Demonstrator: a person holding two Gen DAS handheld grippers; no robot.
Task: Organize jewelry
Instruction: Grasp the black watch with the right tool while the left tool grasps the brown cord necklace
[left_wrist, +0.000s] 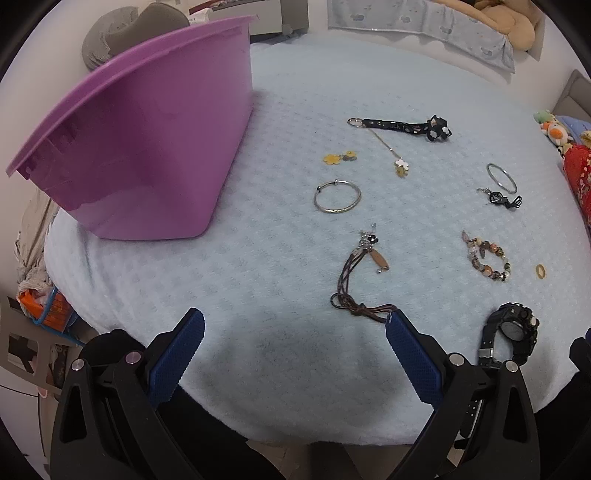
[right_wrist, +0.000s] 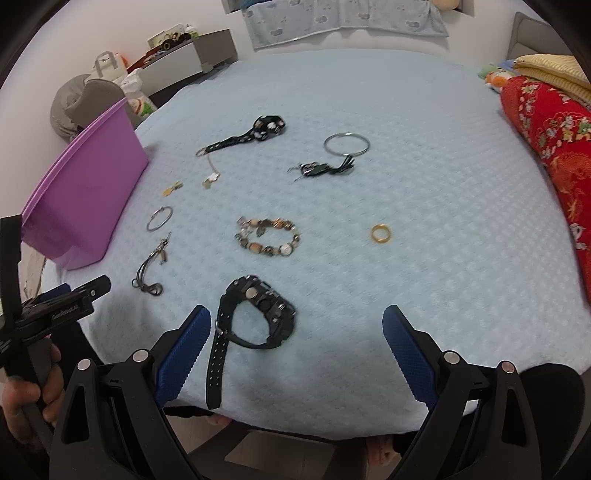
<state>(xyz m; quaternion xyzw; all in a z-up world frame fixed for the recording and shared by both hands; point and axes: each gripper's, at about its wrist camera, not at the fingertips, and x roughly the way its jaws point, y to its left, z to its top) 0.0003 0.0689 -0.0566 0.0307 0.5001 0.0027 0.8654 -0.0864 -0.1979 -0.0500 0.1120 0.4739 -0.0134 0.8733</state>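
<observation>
Jewelry lies spread on a pale blue blanket (left_wrist: 266, 258). A purple tub (left_wrist: 140, 147) stands at the left. My left gripper (left_wrist: 295, 325) hangs open and empty over the near edge; its right fingertip (left_wrist: 397, 321) is beside a brown cord necklace (left_wrist: 354, 295). My right gripper (right_wrist: 297, 319) is open too, with a black watch (right_wrist: 258, 314) lying between its fingers. Farther out lie a beaded bracelet (right_wrist: 267, 238), a gold ring (right_wrist: 381, 233), two silver bangles (left_wrist: 337, 195) (right_wrist: 346, 144), a black dangling charm (right_wrist: 321, 169), a black flowered strap (left_wrist: 402, 127) and yellow flower pieces (left_wrist: 338, 158).
A red patterned cushion (right_wrist: 554, 147) and plush toys (left_wrist: 554, 131) line the blanket's right side. Beyond the far edge hangs a blue cloth (right_wrist: 343, 18). Left of the tub are a grey cushion (left_wrist: 122, 37) and floor clutter. A hand (right_wrist: 26, 395) holds the left gripper's handle.
</observation>
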